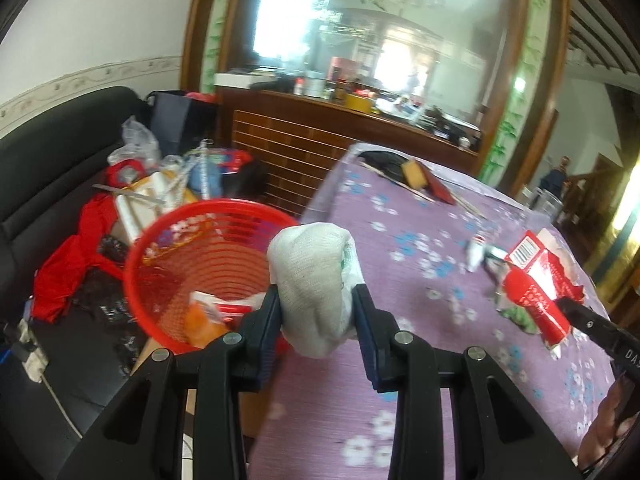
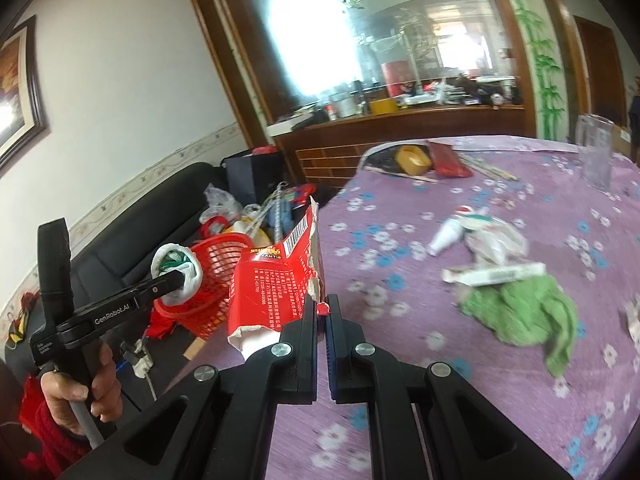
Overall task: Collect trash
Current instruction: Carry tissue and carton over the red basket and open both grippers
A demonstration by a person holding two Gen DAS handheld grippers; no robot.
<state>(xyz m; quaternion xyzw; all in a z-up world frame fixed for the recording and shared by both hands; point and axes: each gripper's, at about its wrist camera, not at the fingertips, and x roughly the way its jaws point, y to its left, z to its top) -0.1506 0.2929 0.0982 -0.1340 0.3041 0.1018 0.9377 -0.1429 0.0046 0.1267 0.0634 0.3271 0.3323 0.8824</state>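
Left wrist view shows the left gripper [image 1: 316,304] clamped on a white wad [image 1: 314,276] of cloth or gauze, its jaws pressed into both sides of the bundle, which stands up between them. Just beyond and to the left of the wad sits the red basket [image 1: 160,248], mouth open upward, beside the edge of the table [image 1: 400,360] with its purple flowered cloth. So the wad is nearly over the near rim, and the left hand looks clearly the nearer of the two to the basket. Inside it lie an orange packet [image 1: 206,320] and some red-and-white wrapping; the rest of its contents I cannot make out. Right wrist view shows the right gripper [image 2: 322,312] pinched nearly closed on the torn edge of a red carton [image 2: 272,292], which stands up and left of the jaws, long axis roughly upright, barcode at the top. From this hand the basket [image 2: 216,276] lies farther off to the left, past the table edge and behind the carton, so I judge the carton needs a longer carry leftward. On the table, well apart from both tools, remain a green rag [image 2: 520,312], a flat white box [image 2: 496,274], a small white bottle [image 2: 446,240] and crumpled plastic [image 2: 496,242].
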